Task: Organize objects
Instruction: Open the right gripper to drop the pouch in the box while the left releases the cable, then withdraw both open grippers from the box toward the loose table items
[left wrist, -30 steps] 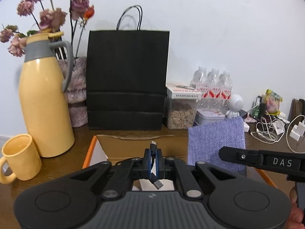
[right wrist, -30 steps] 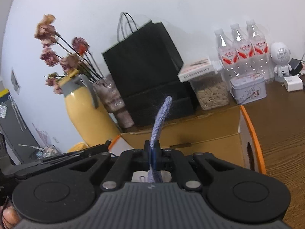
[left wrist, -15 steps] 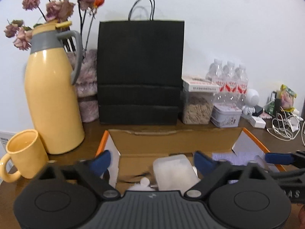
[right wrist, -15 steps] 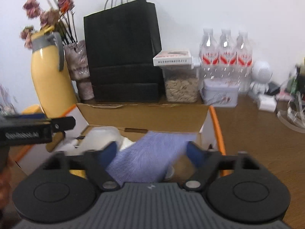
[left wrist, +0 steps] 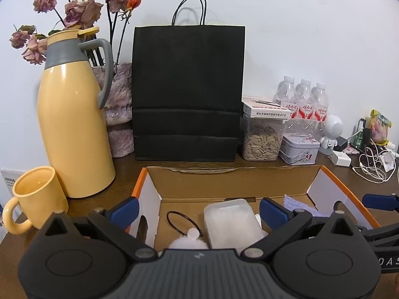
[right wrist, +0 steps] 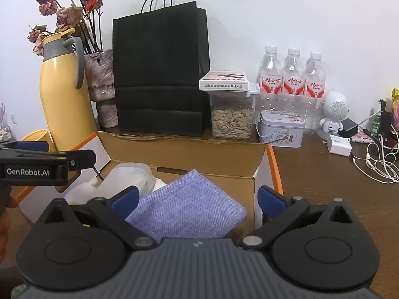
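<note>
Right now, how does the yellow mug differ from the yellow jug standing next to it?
The yellow jug is much taller than the yellow mug. The jug is closed by a grey collar and a yellow lid, while the mug is open at the top. The jug's handle is grey; the mug's handle is yellow like its body. Both stand upright on the wooden table, left of the cardboard box, and share the same pale yellow colour.

Glossy yellow plastic jug (left wrist: 72, 134), matt black paper bag (left wrist: 187, 92), coarse woven purple cloth (right wrist: 189, 211), raw cardboard box (left wrist: 232, 182), wood-grain table (right wrist: 324, 174).
</note>
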